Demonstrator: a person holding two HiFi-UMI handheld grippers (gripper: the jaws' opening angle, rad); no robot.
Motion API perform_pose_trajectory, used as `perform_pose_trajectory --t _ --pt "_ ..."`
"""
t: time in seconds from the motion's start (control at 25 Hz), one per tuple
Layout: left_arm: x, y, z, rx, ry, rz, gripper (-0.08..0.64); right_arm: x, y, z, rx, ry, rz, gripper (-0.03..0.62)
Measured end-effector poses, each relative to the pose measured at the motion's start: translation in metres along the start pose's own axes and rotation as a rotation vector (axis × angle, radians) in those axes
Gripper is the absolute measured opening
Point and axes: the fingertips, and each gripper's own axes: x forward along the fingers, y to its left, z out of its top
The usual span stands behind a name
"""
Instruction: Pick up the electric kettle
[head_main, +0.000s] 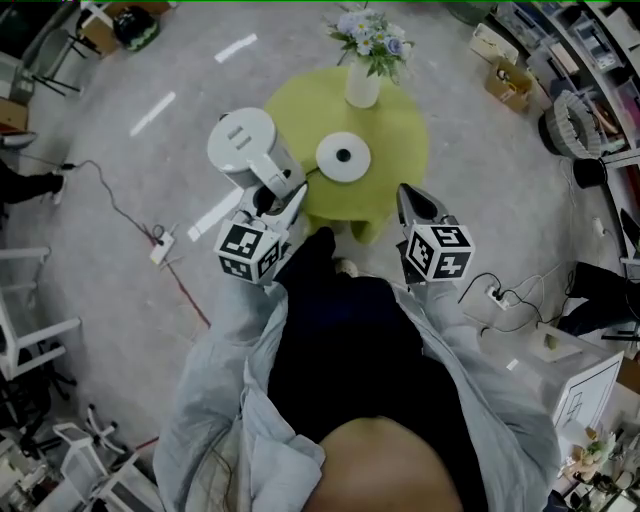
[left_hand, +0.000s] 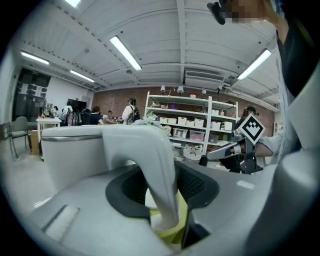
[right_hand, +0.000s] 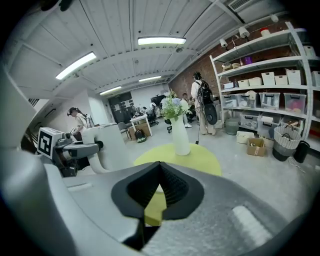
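Nearest in the head view, grey jacket sleeves (head_main: 240, 360) lead up to two grippers, each with a checkered marker cube. The left gripper (head_main: 268, 196) is clenched on the kettle (head_main: 243, 145), a smooth white plastic cylinder with a flat round lid. It is held at the left rim of the table (head_main: 395, 140) and is off its base (head_main: 343, 157). Only the left gripper view shows the grasp itself: the curved, glossy handle (left_hand: 156, 165) runs down between the ribbed black pads (left_hand: 192, 182), which press on it from both sides, with the kettle's pale body at the left. The right gripper (head_main: 408, 200) hovers at the table's near right edge. Its own view shows its jaws drawn together at the tips with nothing between them, only a thin wedge of lime top showing below. That view also catches the left gripper and kettle side-on at the left of the frame, while the left gripper view shows the right gripper at its right. The table is round and lime green. The base is a white disc with a dark centre, bare, lying apart from the kettle. Further back, a white ceramic vase (head_main: 362, 85) holds pale blue and white flowers (head_main: 370, 35). Only the gripper views show the room at eye level: a brick wall, white shelves (right_hand: 265, 80) stacked with boxes, ribbed ceiling panels, strip lights and standing people.
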Motion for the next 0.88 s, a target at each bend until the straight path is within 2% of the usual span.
perform_pose_trajectory --t 0.52,0.88 --pt "-0.091 0.021 -0.035 -0.105 -0.001 0.285 0.172 0.007 0.032 -0.005 -0.084 0.018 0.119 0.002" --pt "-0.132 0.032 -0.038 -0.141 -0.008 0.423 0.173 0.025 0.05 0.012 -0.121 -0.033 0.159 0.002"
